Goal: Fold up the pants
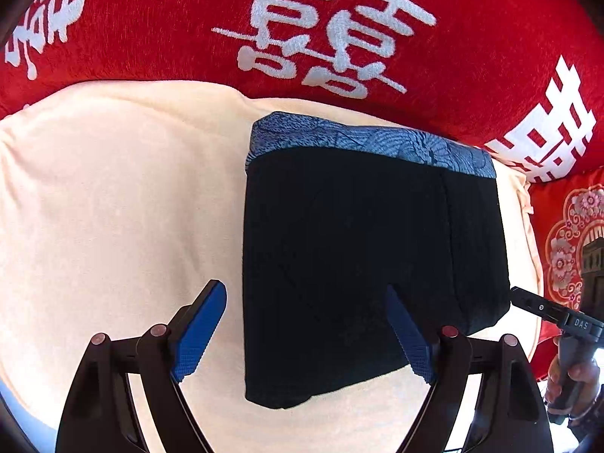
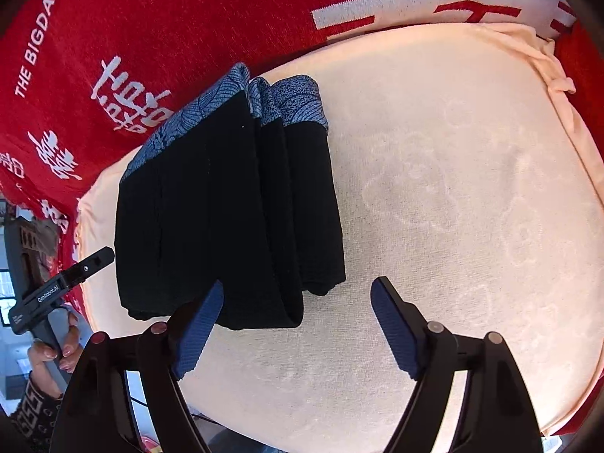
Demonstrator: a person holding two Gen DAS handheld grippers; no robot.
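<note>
The black pants (image 1: 362, 264) with a blue patterned waistband are lying folded on the cream towel (image 1: 113, 196), which is covering a red blanket (image 1: 151, 30). The left gripper (image 1: 307, 328) is hovering wide apart and holding nothing, its right pad perhaps brushing the fabric. The right gripper (image 2: 296, 324) is likewise gaping empty beside the pants' near edge.

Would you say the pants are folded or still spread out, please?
Folded: the pants lie in stacked layers, with the blue waistband doubled over itself, on the cream cloth.

Each hand-held gripper (image 1: 305, 324) has black arms, ribbed blue pads (image 1: 200, 330) and reddish pivot screws. One hand-held gripper (image 2: 296, 326) has silver screws at its right. A patterned black-and-tan sleeve (image 2: 32, 407) shows lower left.
</note>
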